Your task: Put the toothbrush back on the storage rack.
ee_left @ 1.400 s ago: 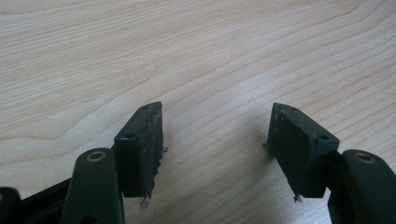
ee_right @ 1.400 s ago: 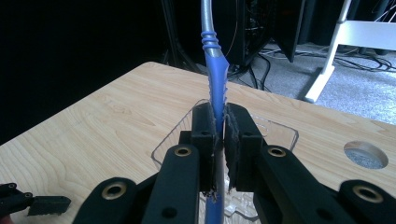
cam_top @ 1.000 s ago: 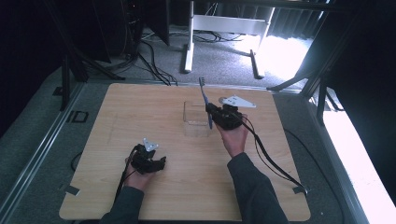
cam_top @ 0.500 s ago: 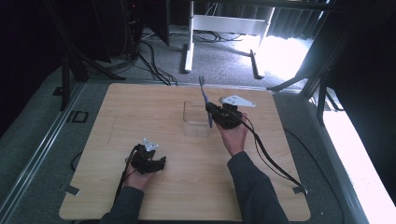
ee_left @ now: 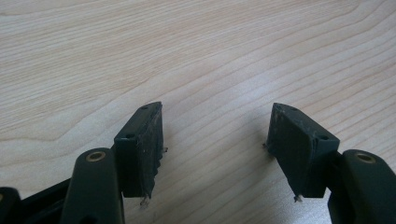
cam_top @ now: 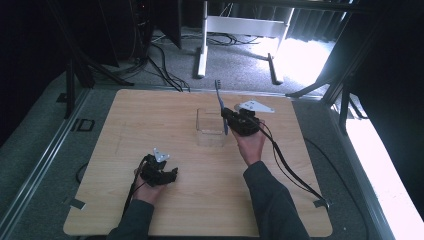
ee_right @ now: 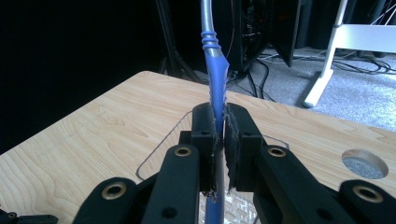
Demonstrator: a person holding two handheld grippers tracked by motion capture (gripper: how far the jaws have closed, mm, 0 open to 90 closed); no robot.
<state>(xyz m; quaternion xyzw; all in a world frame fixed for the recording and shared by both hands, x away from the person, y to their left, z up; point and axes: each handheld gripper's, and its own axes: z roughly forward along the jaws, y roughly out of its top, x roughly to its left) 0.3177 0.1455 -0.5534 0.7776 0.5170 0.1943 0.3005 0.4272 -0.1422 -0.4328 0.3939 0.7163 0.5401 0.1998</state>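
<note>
Bright daylight glare at upper right on the floor [cam_top: 300,55]; dark surroundings. Evenly lit table [cam_top: 150,115], soft shadows. Slight blur up close.

My high camera hangs above my side of the pale wooden table [cam_top: 150,115] and looks forward and down, from quite far. The grey carpet floor [cam_top: 240,62] lies toward 12 o'clock.

My left gripper camera sits very near the tabletop [ee_left: 196,56] and looks down along its two black jaws.

My right gripper camera looks almost level toward 12 o'clock, very close to the blue toothbrush handle [ee_right: 215,79] between its jaws. With the high camera it shares the white metal stand leg [ee_right: 327,60] [cam_top: 202,52], the clear plastic box [cam_top: 210,127] and the table's far edge.
</note>
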